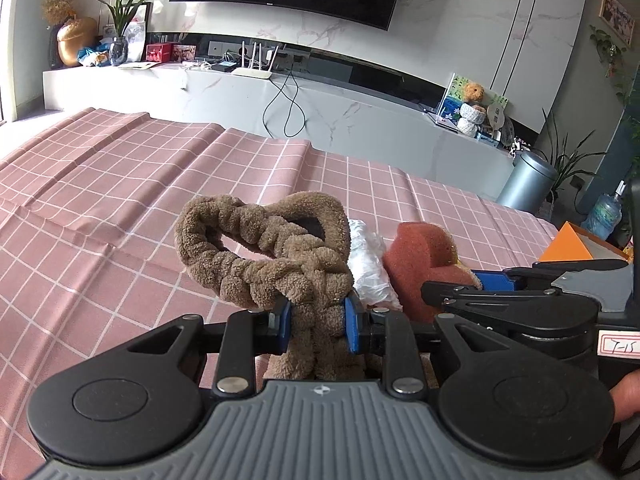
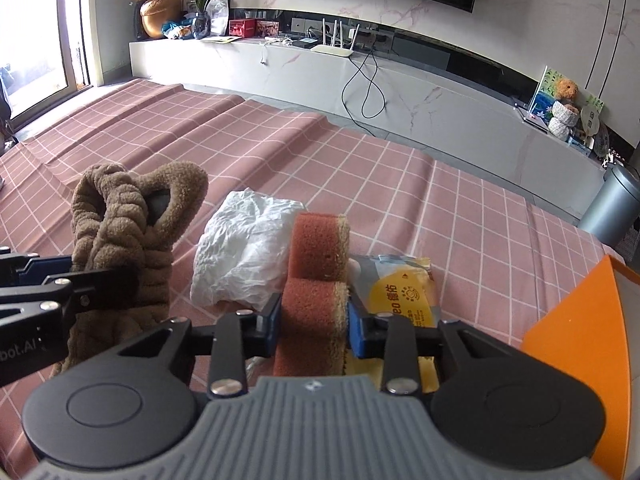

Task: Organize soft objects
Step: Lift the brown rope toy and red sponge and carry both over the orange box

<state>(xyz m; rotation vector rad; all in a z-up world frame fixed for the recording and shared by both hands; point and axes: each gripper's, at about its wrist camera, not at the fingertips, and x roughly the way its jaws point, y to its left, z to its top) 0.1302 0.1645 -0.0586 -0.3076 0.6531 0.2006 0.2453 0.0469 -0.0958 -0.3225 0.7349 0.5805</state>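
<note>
Progress is looking early to middling: both tongs are gripping soft things, and nothing is lying inside the orange box (image 2: pixel 576 332) as far as its visible corner is showing. The left gripper (image 1: pixel 318 322) is clenching the waist of a brown braided plush band (image 1: pixel 264 248), whose loops are standing up ahead of the blue pads while its tail is hanging below them. The right gripper (image 2: pixel 314 322) is pinching a reddish sponge (image 2: pixel 316 280) with a tan backing; the sponge is rising upright ahead of the jaws and is looking slightly squeezed between the pads. Both pieces are appearing lifted off the pink checked cloth (image 2: pixel 280 140), though how high I cannot tell.

Left to do, by my judgement: carrying both pieces to the box just right of the right gripper, then collecting the crumpled white bag (image 2: pixel 244 256) lying ahead and to the left of that gripper, and the yellow packet (image 2: pixel 404 296) lying flat just beyond its right pad.

The right wrist view is showing the packet and the broad orange wall of the box; the left wrist view is hiding the packet behind the sponge and is showing only a far corner of the box. The left view, in turn, is showing a fingertip (image 1: pixel 626 396) at its right edge, and the open loops of the band.
</note>
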